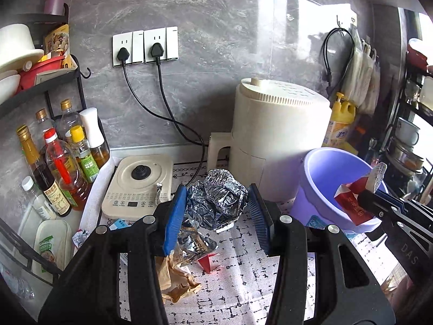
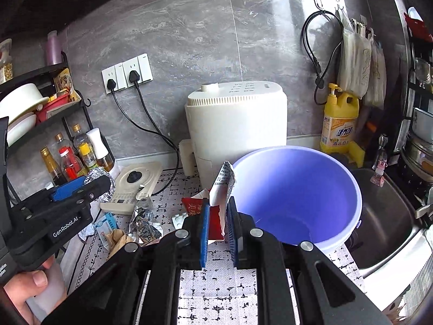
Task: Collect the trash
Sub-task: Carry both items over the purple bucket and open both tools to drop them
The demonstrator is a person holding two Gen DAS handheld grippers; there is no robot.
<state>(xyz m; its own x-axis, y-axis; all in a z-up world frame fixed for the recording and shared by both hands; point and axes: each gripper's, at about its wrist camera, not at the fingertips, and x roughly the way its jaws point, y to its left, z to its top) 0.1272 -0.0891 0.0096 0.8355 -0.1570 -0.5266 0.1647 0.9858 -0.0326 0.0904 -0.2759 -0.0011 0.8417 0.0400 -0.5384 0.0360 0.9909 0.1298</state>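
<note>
Black plastic on the left claw reads "GenRobot.AI"; the right claw shows "DAS". Left claw stands about half open, its blue pads pressing a crumpled foil ball, lifted clear of the desk. Right claw is nearly closed, clenched on a red carton with Chinese lettering and a printed white flap, at the near rim of the purple bucket. More wrappers lie near the desk's front-left edge.

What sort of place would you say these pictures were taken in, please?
Most likely a home kitchen counter: condiment bottles stand by the tiled wall, a steel sink sits at the right, and a yellow dish-soap bottle stands behind the purple bucket.
</note>
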